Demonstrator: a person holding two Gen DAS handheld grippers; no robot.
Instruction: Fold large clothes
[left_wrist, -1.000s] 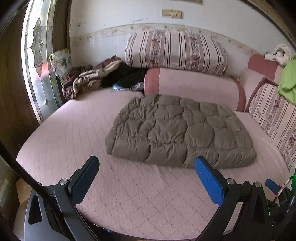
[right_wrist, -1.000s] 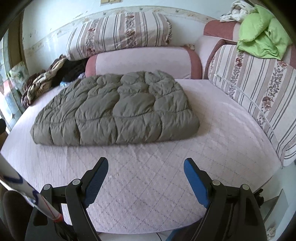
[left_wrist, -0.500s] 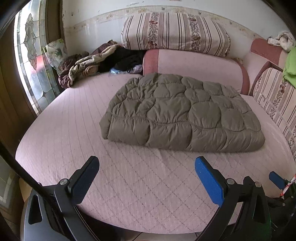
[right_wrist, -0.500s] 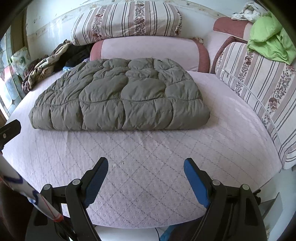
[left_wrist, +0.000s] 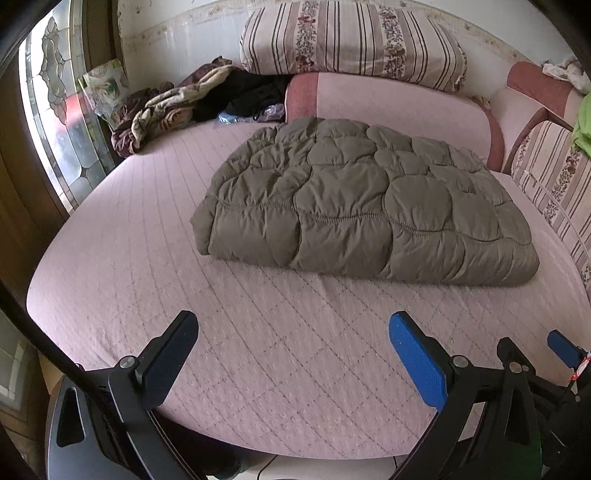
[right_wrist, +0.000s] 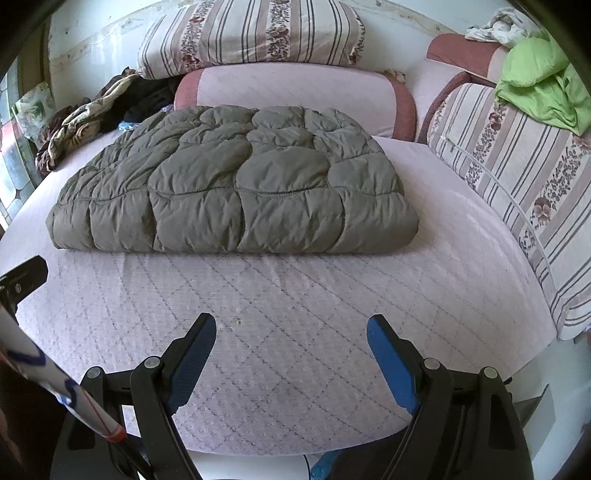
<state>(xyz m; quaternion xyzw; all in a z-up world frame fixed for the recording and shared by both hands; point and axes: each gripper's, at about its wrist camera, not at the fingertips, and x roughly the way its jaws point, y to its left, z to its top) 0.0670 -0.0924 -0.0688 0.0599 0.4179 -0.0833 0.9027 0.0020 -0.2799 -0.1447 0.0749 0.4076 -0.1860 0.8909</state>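
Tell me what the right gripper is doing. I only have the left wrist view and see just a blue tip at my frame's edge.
Observer: The right gripper is open with nothing between its fingers. It is over bare bed cover, short of the folded olive padded garment.
Operator: What is the green thing at my right edge?
Observer: A crumpled green garment heaped on top of the striped side cushion, apart from the olive padded garment.
Operator: Is there anything on the cover ahead of that gripper?
Observer: One small pale speck, close to the fingertip on the left of the picture.
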